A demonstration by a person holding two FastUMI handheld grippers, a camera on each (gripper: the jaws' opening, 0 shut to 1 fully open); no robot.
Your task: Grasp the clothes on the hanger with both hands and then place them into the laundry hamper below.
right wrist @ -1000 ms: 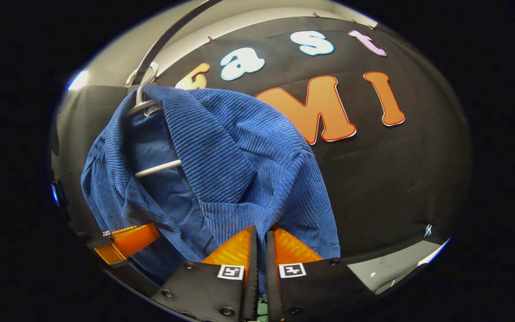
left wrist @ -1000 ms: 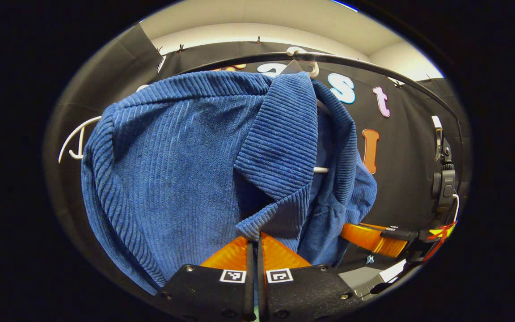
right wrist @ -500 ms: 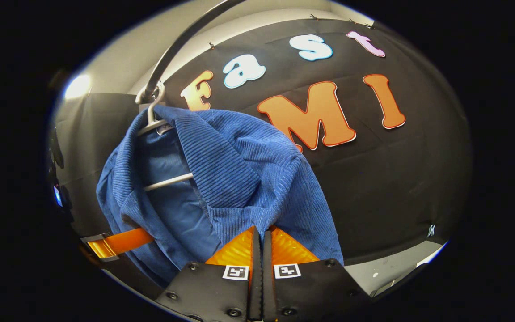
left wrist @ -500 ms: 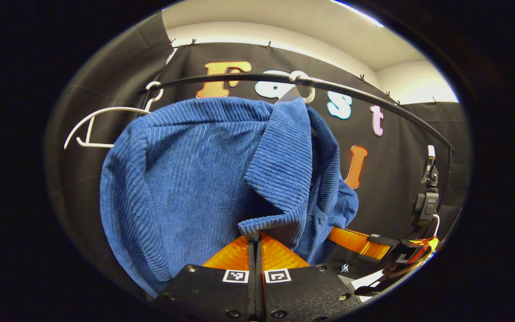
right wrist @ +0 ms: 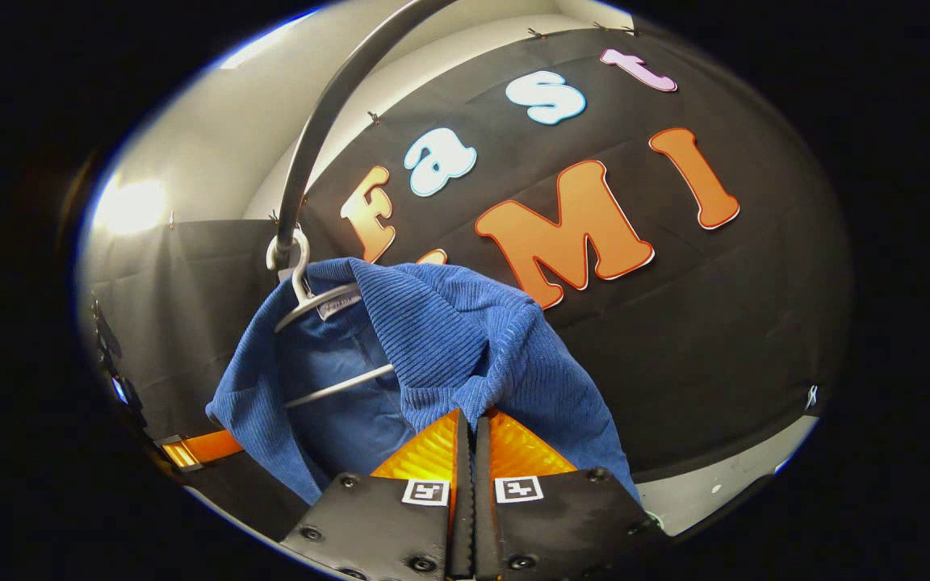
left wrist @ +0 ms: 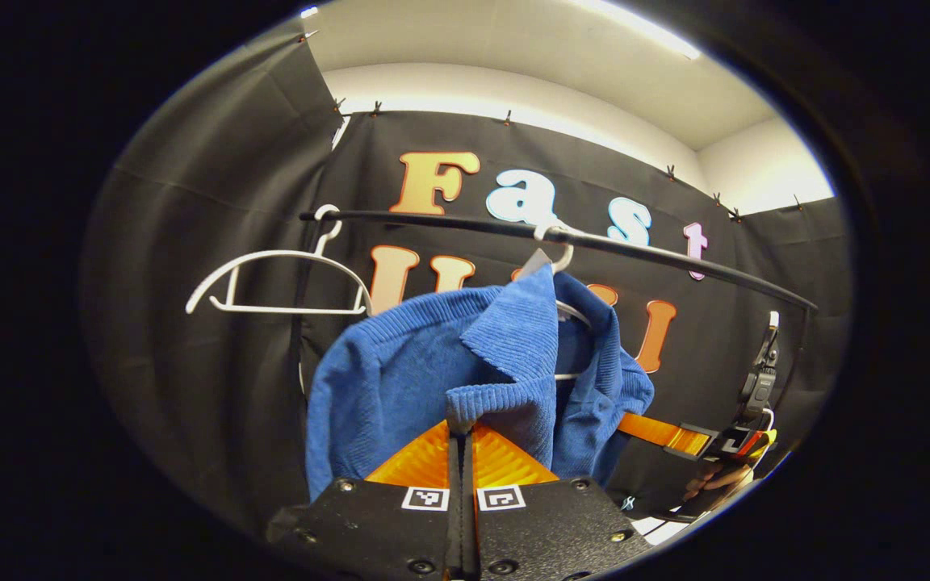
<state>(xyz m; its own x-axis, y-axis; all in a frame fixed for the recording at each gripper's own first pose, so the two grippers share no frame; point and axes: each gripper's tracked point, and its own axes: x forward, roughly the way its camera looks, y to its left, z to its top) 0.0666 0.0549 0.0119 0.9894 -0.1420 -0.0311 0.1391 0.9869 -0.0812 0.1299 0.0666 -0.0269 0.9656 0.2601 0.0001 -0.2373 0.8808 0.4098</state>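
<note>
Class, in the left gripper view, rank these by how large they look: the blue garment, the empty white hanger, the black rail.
1. Blue garment, most area, though nearest the camera.
2. Black rail, longest but thin.
3. Empty white hanger, smallest.
The rail and hanger ranking is unsure: both are slim outlines.

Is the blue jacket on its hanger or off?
On: blue jacket drapes over the white hanger, whose hook sits on the rail.

Blue ribbed jacket point(left wrist: 400, 363) (white hanger point(left wrist: 271, 278))
</note>
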